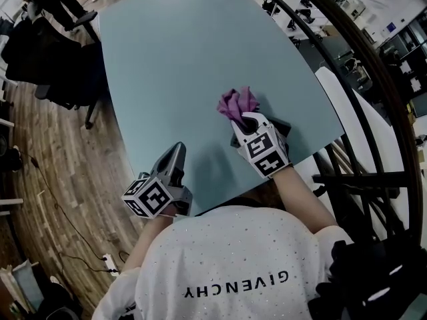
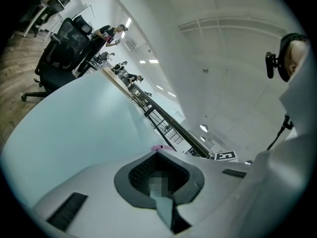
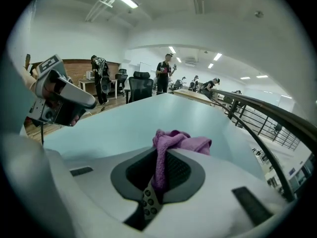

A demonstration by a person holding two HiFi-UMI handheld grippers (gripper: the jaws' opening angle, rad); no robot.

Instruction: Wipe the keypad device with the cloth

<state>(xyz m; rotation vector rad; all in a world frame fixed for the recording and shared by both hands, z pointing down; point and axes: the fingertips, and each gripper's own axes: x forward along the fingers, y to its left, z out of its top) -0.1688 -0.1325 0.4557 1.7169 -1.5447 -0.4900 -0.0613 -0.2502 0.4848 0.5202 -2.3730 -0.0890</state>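
The pale blue-green worktop (image 1: 187, 59) fills most of the head view and is bare apart from the things at its near right corner. A wooden floor (image 1: 47, 165) is seen to its left and a dark railing (image 1: 353, 112) to its right. The person's white shirt (image 1: 233, 272) takes up the bottom of the view.

The left claw (image 1: 176, 153) is held over the near edge of the worktop, lifted off the surface and well apart from the cloth. Its jaws are seen drawn together in its own view, with nothing gripped between them.

The right claw (image 1: 248, 120) is set down near the right corner of the worktop. Its jaws are clamped on the purple cloth (image 1: 235, 103), which is bunched up and spills out past the tips.

The keypad device (image 3: 148, 202) is made out only in part. A grey strip with round buttons is seen just below the hanging cloth in the gap of the right claw. Whether it is touched by the cloth cannot be told.

As for progress, the cloth is judged to be taken up and placed at the device, so wiping is either just starting or under way. How much of the keypad is cleaned cannot be read, and most of the rubbing is taken to be left.
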